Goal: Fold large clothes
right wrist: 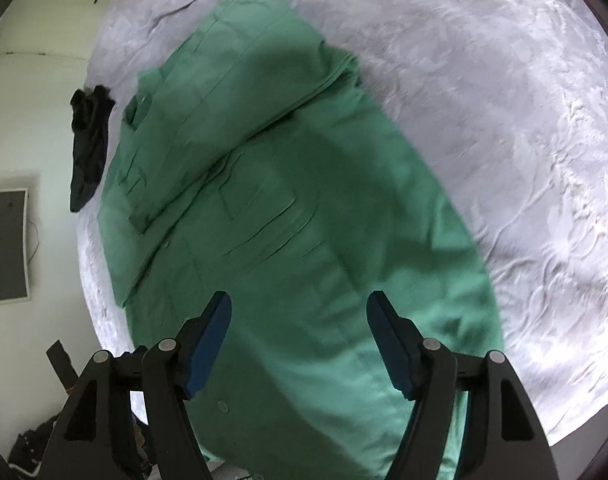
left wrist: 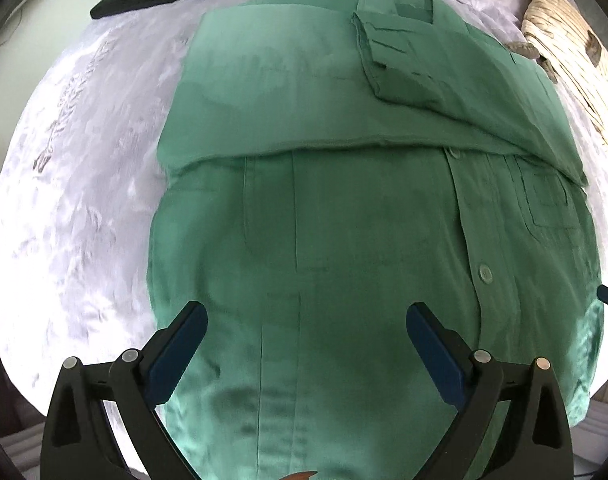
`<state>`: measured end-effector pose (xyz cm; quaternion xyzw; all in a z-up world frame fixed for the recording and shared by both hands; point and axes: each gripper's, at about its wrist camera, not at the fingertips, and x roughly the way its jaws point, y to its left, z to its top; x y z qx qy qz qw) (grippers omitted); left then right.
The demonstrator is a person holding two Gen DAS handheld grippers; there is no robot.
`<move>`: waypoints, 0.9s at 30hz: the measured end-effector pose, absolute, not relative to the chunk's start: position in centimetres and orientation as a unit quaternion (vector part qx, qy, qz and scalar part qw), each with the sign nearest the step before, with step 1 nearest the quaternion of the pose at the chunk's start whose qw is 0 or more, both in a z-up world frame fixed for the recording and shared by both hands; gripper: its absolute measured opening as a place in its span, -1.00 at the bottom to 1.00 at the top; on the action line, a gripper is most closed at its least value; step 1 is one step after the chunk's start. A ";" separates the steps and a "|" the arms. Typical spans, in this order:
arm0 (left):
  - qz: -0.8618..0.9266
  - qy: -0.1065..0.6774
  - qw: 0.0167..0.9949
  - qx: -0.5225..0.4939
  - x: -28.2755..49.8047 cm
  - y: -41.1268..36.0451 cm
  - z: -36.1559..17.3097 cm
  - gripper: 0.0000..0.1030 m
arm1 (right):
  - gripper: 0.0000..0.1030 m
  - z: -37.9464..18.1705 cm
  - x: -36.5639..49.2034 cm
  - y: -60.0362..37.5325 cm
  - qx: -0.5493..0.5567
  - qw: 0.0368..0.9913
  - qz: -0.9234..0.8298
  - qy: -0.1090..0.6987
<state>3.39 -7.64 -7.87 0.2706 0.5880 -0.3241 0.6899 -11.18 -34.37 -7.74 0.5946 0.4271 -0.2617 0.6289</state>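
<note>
Currently the large green button-front shirt (left wrist: pixel 343 220) lies spread on the pale lilac patterned bedspread (left wrist: pixel 84 200), covering most of its middle. One side panel and a sleeve with its cuff (left wrist: pixel 387 68) are already laid across the body, forming a straight fold edge (left wrist: pixel 323 146). The left gripper (left wrist: pixel 305 334) stands over the lower front of the shirt with its jaws spread wide and nothing between the blue pads. The right gripper (right wrist: pixel 300 332) is likewise released, with only flat cloth beneath it. Neither tool holds fabric.

By judgement, one fold is complete and the step in hand is repositioning between folds. The next move calls for each gripper to take a hem corner or side edge, pinching all layers, and to carry it over evenly so the folded sleeve stays in place. A dark garment (right wrist: pixel 86 140) at the bedspread's far edge and a woven straw basket (left wrist: pixel 563 60) lie clear of the work.
</note>
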 end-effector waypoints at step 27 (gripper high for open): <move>-0.278 0.627 0.672 0.279 2.3 -2.0 -5.3 0.98 | 0.99 -6.7 -8.3 -30.7 0.593 0.623 -0.193 0.472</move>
